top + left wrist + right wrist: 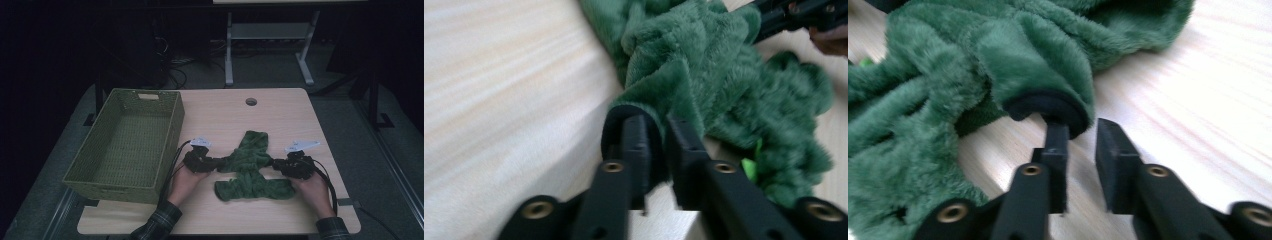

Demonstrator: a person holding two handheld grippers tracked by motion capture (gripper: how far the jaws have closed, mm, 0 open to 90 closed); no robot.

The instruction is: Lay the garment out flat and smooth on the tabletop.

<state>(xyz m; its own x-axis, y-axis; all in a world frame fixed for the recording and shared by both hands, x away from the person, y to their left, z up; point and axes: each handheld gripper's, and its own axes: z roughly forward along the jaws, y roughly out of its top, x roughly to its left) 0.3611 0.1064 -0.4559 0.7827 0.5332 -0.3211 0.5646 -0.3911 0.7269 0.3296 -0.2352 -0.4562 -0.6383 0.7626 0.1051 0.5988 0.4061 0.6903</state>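
A fuzzy green cloth (pixel 251 165) with a black-trimmed edge lies crumpled on the wooden table (pixel 285 115), near its front. My left gripper (pixel 220 163) lies at the cloth's left end and my right gripper (pixel 276 162) at its right end, each in a hand. In the left gripper view the jaws (pixel 659 132) stand slightly apart, and the cloth (pixel 704 65) drapes its trimmed edge over one jaw tip. In the right gripper view the jaws (pixel 1083 135) show a clear gap, and the cloth (pixel 973 65) rests its edge on the tip of one jaw, unpinched.
A large olive woven basket (pixel 112 188) stands on the table's left side, close to my left hand. A round cable hole (pixel 251 101) sits near the table's far edge. Beyond the table, desk legs (pixel 228 55) and cables stand on the dark floor.
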